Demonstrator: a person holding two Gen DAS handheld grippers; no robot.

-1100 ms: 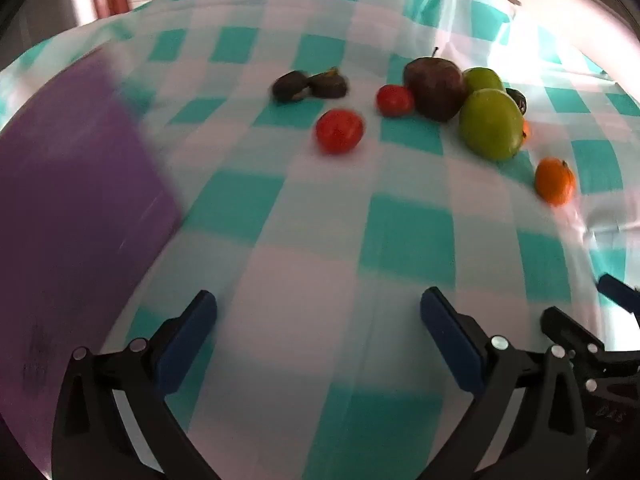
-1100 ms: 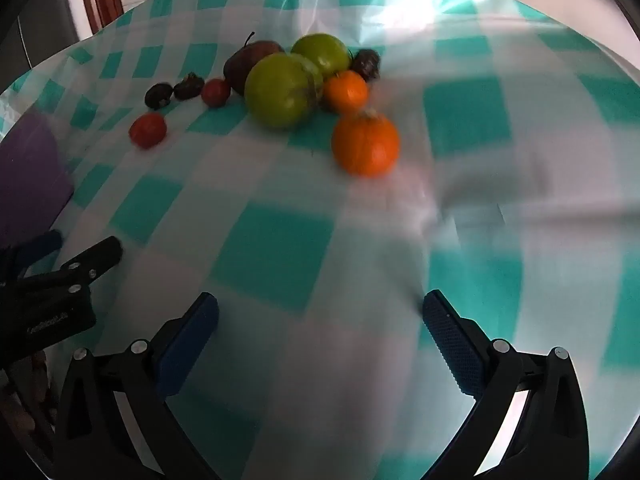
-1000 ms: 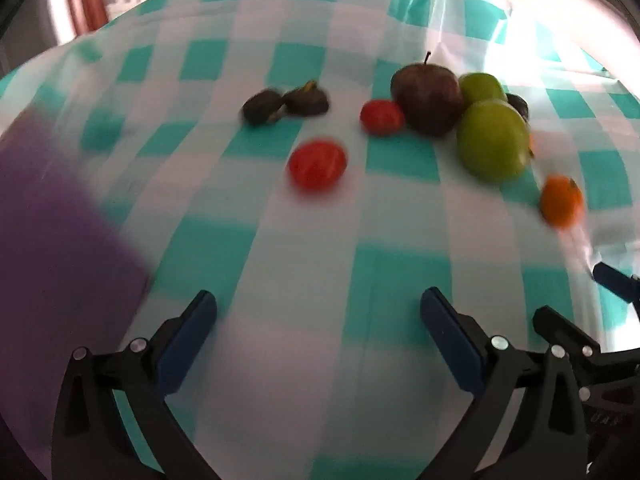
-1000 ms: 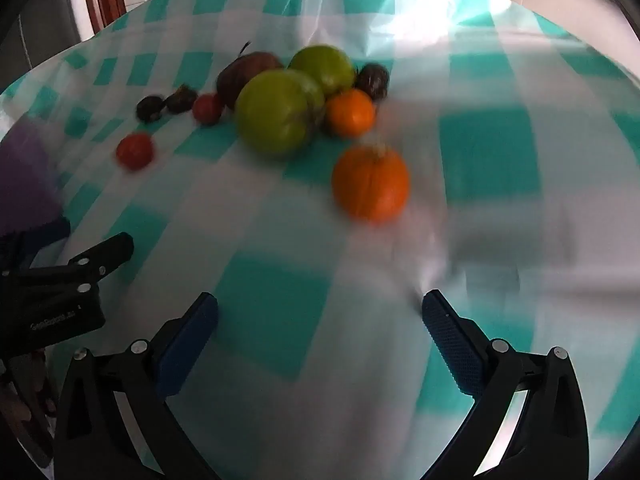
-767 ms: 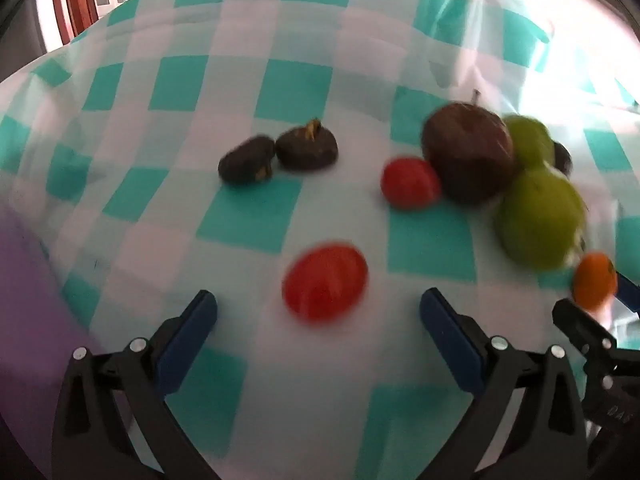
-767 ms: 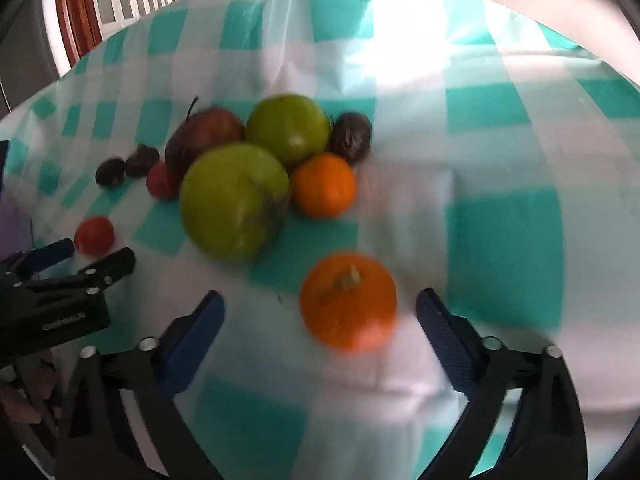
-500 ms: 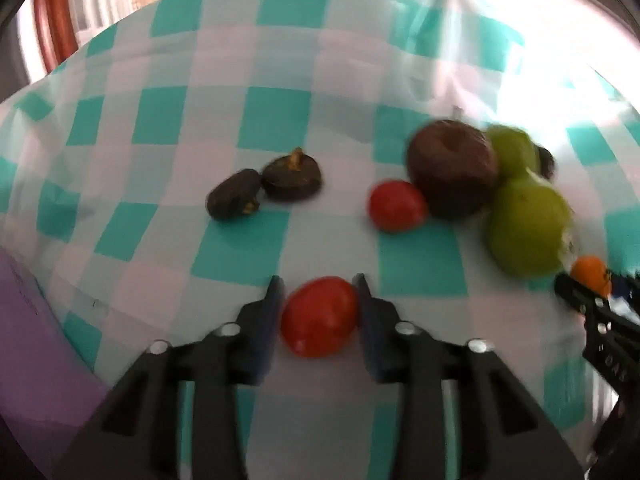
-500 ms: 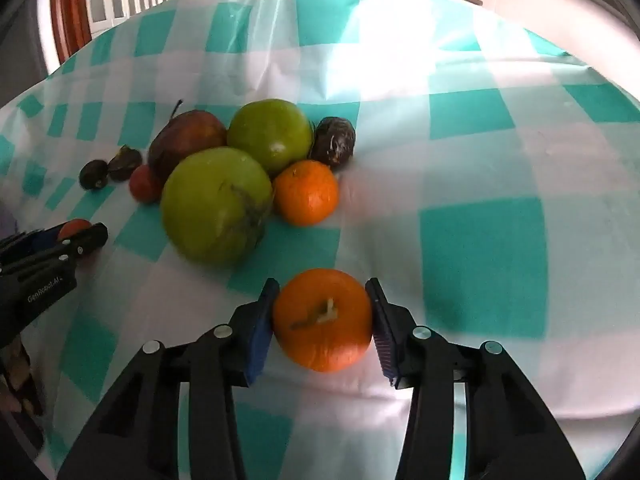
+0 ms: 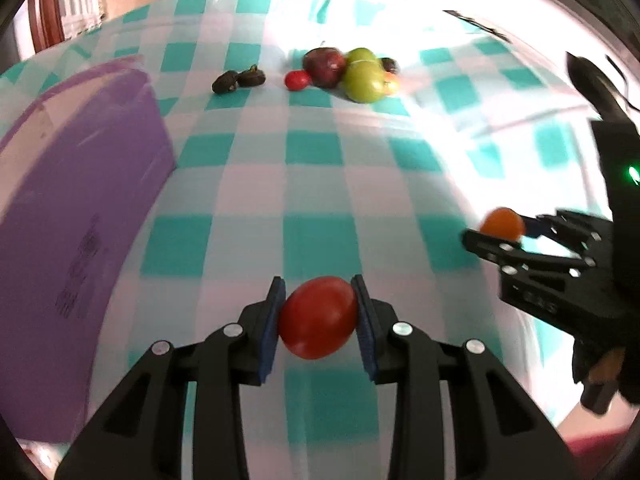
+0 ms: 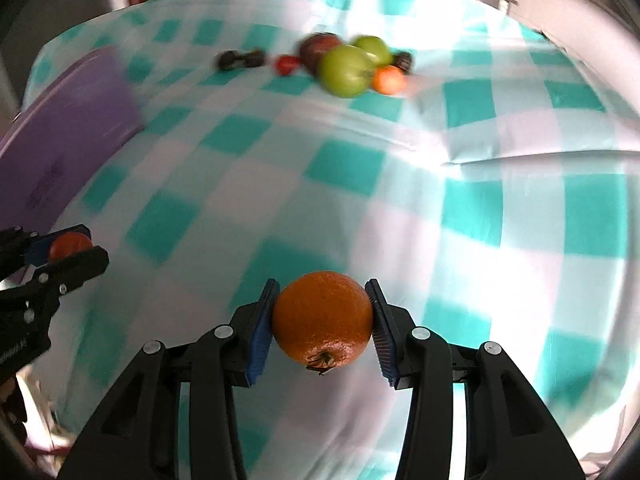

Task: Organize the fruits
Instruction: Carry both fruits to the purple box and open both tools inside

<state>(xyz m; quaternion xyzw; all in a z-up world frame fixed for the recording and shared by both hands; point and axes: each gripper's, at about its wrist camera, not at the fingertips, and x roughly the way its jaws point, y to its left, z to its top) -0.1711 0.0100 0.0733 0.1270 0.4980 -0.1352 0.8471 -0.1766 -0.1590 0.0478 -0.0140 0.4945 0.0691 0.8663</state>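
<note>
left wrist view: the left gripper point(image 9: 319, 316) has its jaws clenched on a red tomato point(image 9: 318, 317), pinched between blue pads point(image 9: 269, 332) and held above the teal-and-white checked cloth point(image 9: 312, 184) that covers the counter. a purple tray point(image 9: 68, 208) fills the left side of the frame. at the far end of the cloth lies a cluster of fruit: two dark figs point(image 9: 239, 80) touching each other, a second small tomato point(image 9: 297, 79) just beside a dark red apple point(image 9: 324, 67), two green apples point(image 9: 363, 76) pressed against it, and a small orange fruit point(image 9: 391, 85) at the right of the pile. at the right edge the right gripper point(image 9: 505, 228) holds an orange point(image 9: 502, 222), well apart from the pile. right wrist view: the right gripper point(image 10: 322, 320) is clamped on the orange point(image 10: 322, 318), stem end turned downward, lifted clear of the cloth point(image 10: 400, 184). the left gripper point(image 10: 66, 250) shows at the left edge with the red tomato point(image 10: 69, 245) between its jaws, near the corner of the purple tray point(image 10: 60, 136). the remaining fruit pile sits blurred at the far end, the nearer green apple point(image 10: 345, 71) foremost with the small orange fruit point(image 10: 388, 79) just beside it.
</note>
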